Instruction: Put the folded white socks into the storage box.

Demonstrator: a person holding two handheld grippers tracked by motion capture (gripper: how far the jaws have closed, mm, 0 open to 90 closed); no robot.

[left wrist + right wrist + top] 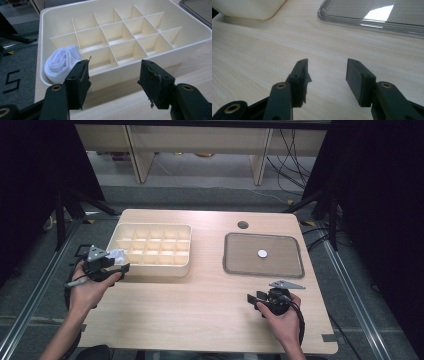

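Just beyond my left fingers [113, 75], spread wide and empty, rolled white sock [61, 63] in divided bin's [125, 61] corner cell, my right fingers [327, 75] apart over bare worktop [262, 50].

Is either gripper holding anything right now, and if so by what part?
Nothing is held. The left gripper is open in front of the divided box, the rolled white sock lying free in a corner compartment. The right gripper is open over bare table.
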